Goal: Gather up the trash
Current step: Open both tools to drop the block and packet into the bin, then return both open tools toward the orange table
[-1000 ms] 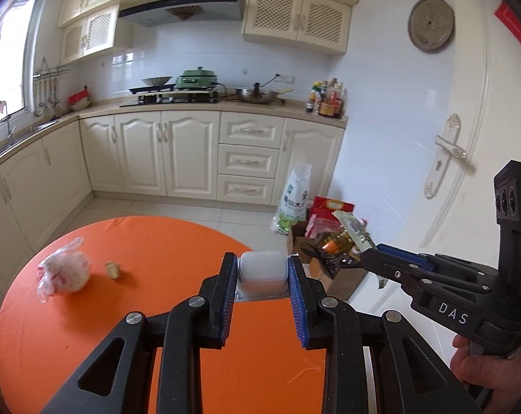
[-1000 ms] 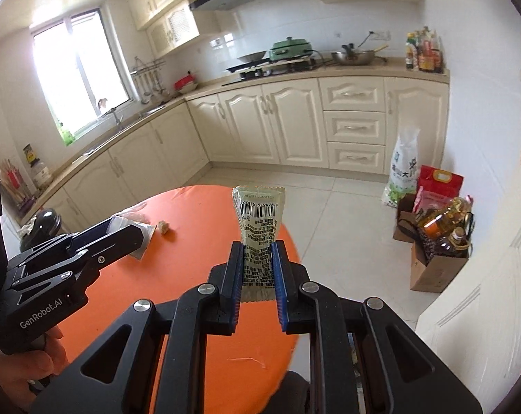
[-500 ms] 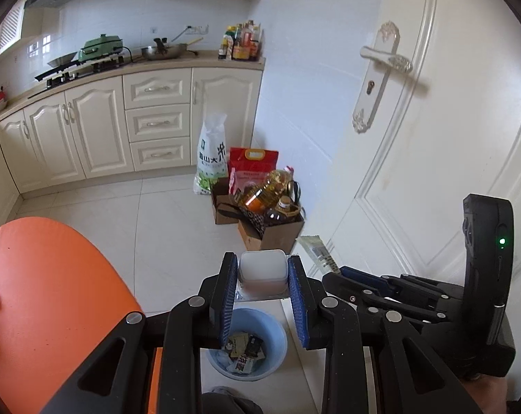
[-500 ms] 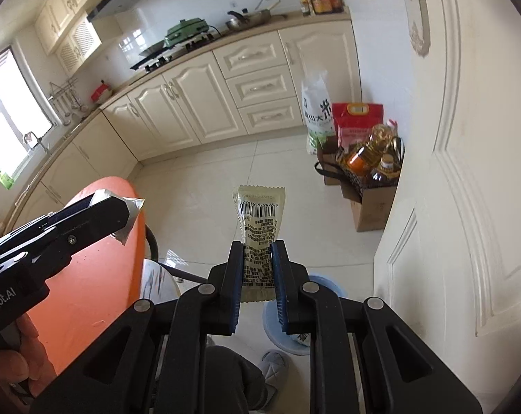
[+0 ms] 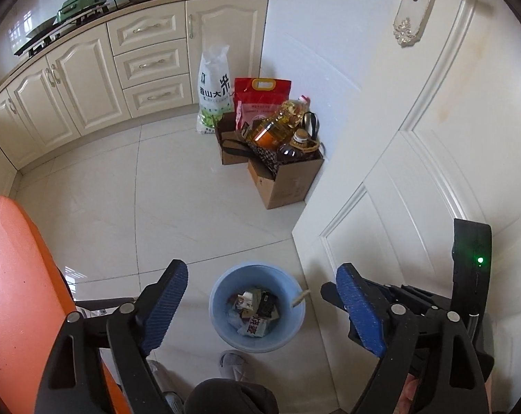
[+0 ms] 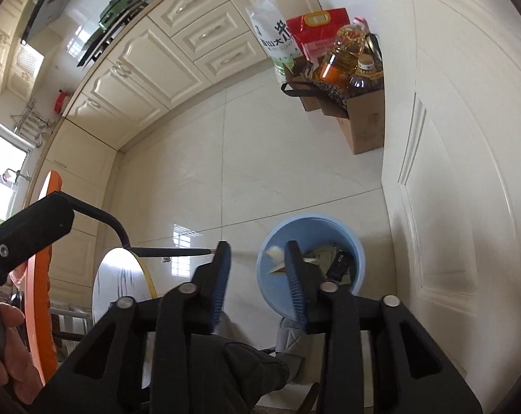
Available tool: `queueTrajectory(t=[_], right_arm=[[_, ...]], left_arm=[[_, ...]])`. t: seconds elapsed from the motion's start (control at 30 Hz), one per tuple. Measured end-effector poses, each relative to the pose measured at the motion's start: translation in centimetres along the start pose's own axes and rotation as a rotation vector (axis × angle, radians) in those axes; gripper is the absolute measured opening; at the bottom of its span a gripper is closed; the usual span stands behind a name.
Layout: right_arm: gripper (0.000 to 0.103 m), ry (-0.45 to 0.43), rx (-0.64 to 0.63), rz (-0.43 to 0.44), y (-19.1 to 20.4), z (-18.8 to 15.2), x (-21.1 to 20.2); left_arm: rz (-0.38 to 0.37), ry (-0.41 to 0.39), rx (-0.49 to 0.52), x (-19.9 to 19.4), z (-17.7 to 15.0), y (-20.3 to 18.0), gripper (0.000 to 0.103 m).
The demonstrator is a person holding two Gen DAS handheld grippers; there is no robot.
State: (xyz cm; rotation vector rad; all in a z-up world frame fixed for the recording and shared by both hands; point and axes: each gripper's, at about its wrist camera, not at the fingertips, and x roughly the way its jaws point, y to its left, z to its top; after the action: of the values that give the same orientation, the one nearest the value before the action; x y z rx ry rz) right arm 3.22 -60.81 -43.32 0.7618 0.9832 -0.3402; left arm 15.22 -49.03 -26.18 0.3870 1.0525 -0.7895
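Glossy pale floor tiles (image 5: pixel 198 207) (kitchen), blue bin (image 5: pixel 288 331) beneath both empty, just-opened claws (image 5: pixel 262 305) (image 6: pixel 257 276).

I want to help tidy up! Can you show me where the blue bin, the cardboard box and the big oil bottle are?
blue bin (image 5: pixel 219 302): left wrist view, on its left inner wall.
cardboard box (image 5: pixel 289 183): left wrist view, on its front side.
oil bottle (image 5: pixel 277 126): left wrist view, on its amber body.

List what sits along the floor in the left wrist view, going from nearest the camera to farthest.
Blue trash bin → cardboard box holding oil bottles → white rice sack → cream cabinets.
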Motion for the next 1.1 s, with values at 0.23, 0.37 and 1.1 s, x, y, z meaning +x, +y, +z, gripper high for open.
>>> queueTrajectory(t=[0.23, 0.37, 1.1], right_arm=[[0.098, -0.051, -0.004, -0.025, 0.8, 0.4, -1.2], [0.103, -0.100, -0.004, -0.056, 1.7, 0.7, -3.0], [0.103, -0.381, -0.311, 0.083, 22.6, -1.9, -18.2]], left_arm=[[0.013, -0.041, -0.032, -3.0, -4.3, 1.7, 0.097], [0.010, -0.102, -0.034, -7.7, -6.6, 2.4, 0.102], [0.198, -0.481, -0.254, -33.6, -24.8, 11.9, 0.102]])
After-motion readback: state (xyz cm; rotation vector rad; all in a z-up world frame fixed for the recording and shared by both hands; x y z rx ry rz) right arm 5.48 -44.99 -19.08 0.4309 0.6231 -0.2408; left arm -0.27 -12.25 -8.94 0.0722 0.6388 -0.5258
